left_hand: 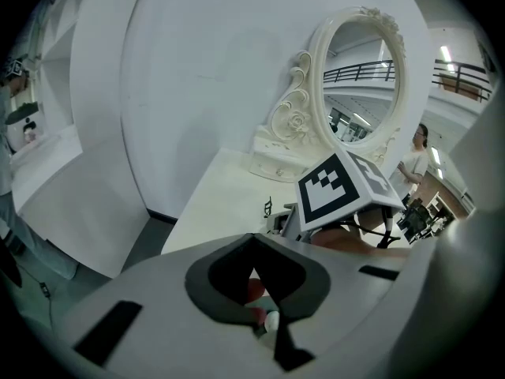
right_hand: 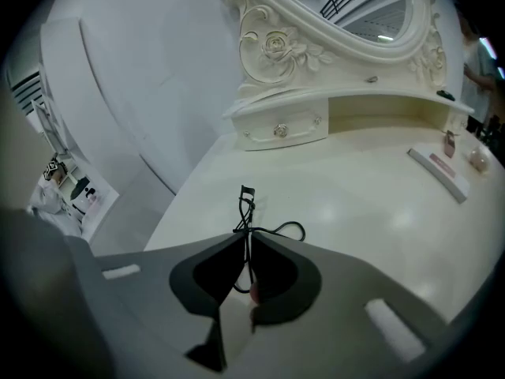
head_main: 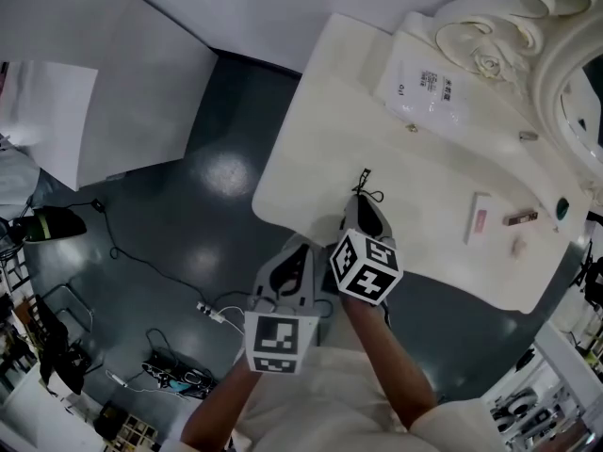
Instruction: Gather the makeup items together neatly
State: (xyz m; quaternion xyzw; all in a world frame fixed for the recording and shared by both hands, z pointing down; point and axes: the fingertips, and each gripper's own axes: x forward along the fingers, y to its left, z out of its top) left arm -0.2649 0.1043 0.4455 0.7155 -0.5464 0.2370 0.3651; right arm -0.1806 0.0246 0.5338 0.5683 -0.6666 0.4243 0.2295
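My right gripper (right_hand: 245, 242) pinches the handles of a black eyelash curler (right_hand: 245, 200), jaws nearly together. Its head points away over the white dressing table (right_hand: 347, 212) at frame centre, ready, I judge, to go toward the pink-labelled box (right_hand: 439, 169) at right. My left gripper (left_hand: 254, 242), lower centre, is closed and empty, hanging beside the table's near edge.

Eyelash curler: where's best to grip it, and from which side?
Probably grip the eyelash curler by its thin handle stems near the finger loops, from the table's front edge, as the right gripper does; its head points toward the mirror.
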